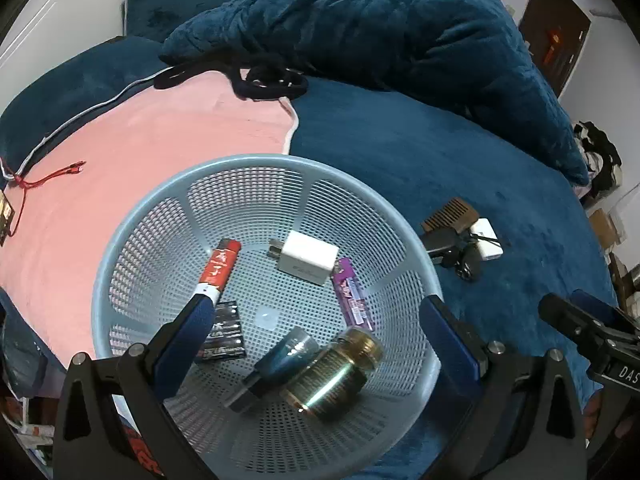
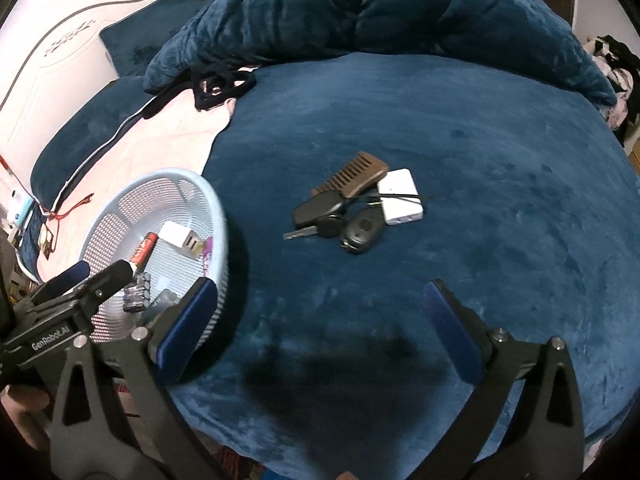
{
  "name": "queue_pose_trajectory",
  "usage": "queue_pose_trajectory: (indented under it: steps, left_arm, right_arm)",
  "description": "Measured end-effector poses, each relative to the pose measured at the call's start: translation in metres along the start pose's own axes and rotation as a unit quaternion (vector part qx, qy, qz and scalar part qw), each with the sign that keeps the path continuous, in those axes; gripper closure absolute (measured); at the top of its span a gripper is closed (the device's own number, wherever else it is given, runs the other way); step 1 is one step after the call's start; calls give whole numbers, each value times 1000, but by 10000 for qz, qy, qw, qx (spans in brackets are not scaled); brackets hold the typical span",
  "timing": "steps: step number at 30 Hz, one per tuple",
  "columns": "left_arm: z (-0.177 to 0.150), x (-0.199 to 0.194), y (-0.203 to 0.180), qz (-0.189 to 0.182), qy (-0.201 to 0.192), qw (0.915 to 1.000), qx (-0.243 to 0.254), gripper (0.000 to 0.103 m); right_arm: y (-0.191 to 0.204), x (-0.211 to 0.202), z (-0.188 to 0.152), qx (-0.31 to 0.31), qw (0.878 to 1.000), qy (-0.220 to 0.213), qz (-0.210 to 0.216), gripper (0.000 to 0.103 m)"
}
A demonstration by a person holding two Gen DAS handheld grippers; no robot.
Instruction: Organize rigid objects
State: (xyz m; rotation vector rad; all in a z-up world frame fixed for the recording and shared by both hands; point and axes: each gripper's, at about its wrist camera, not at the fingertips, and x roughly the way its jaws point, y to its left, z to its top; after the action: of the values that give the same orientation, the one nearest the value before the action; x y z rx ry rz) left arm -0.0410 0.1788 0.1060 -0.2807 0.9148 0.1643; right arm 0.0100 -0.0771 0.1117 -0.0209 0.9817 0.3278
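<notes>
A light blue mesh basket (image 1: 256, 166) (image 2: 216, 200) sits on the bed. Inside lie a white charger (image 1: 308, 258), a red tube (image 1: 220, 266), a purple tube (image 1: 354, 294), a dark battery pack (image 1: 226, 334), a clear-capped blue bottle (image 1: 280, 362) and a gold-capped jar (image 1: 336, 372). My left gripper (image 1: 316, 316) hangs open over the basket, empty. A brown comb (image 2: 352, 176), a white box (image 2: 400, 196) and black car keys (image 2: 336, 220) lie together on the blue cover. My right gripper (image 2: 318, 304) is open and empty, short of that pile.
A bunched blue blanket (image 1: 360, 32) lies across the far side of the bed. A pink sheet (image 1: 140, 148) covers the left part, with a dark cord (image 1: 272, 80) on it. A white headboard (image 2: 48, 60) stands at the left. Boxes and clothes (image 1: 600, 156) sit off the right edge.
</notes>
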Motion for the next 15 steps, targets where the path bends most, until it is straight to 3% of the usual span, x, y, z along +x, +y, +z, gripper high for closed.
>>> queue_pose_trajectory:
  steps: [15]
  left_arm:
    - [-2,-1,-33,-161,16,9995,286,0]
  right_arm:
    - [-35,-11,-8,221,9996,-9,-179,0]
